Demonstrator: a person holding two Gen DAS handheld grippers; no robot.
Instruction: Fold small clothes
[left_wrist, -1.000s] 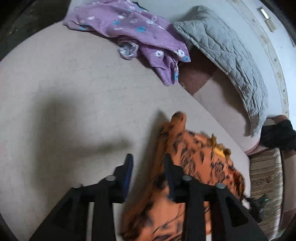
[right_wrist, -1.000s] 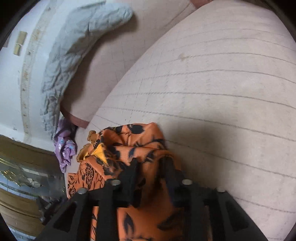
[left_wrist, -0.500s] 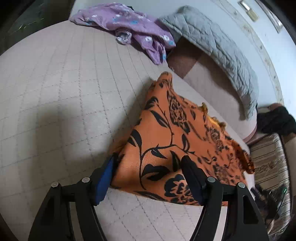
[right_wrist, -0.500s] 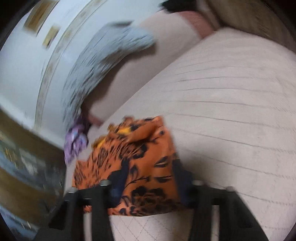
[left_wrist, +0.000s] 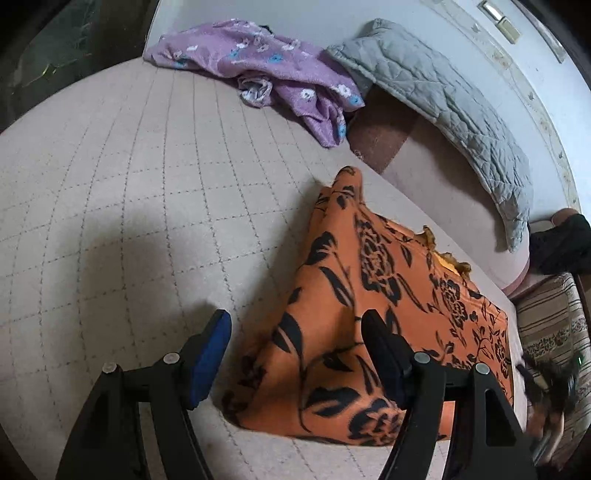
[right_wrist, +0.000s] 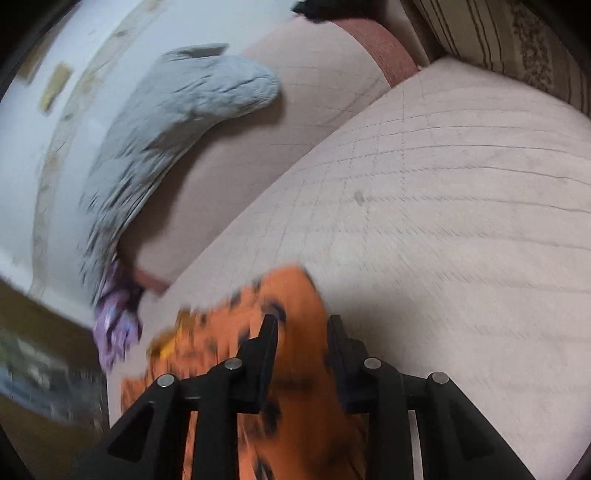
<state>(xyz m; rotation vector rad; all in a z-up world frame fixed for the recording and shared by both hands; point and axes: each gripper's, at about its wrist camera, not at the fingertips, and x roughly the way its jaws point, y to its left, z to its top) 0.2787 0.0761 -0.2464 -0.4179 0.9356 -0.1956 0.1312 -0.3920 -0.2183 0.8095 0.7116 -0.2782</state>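
Note:
An orange garment (left_wrist: 369, 277) with black flowers lies folded on the beige quilted cushion (left_wrist: 129, 184). My left gripper (left_wrist: 295, 315) stands open over the garment's near left corner. Its blue left pad is off the cloth and its right finger (left_wrist: 384, 350) is above it, with nothing pinched. In the blurred right wrist view, my right gripper (right_wrist: 303, 319) hangs over the garment (right_wrist: 291, 291) at its far right corner. Its jaws are closing. Orange cloth shows through the gap between them, and a gap still separates the fingers.
A purple flowered garment (left_wrist: 280, 70) lies crumpled at the cushion's far edge. A grey quilted pillow (left_wrist: 443, 99) leans against the back wall. A striped cushion (left_wrist: 550, 325) and a black item (left_wrist: 561, 247) sit at the right end.
The left jaws opened wide and let go of the orange cloth, which now lies flat and folded. The right gripper lifted; its fingers spread, then narrowed again.

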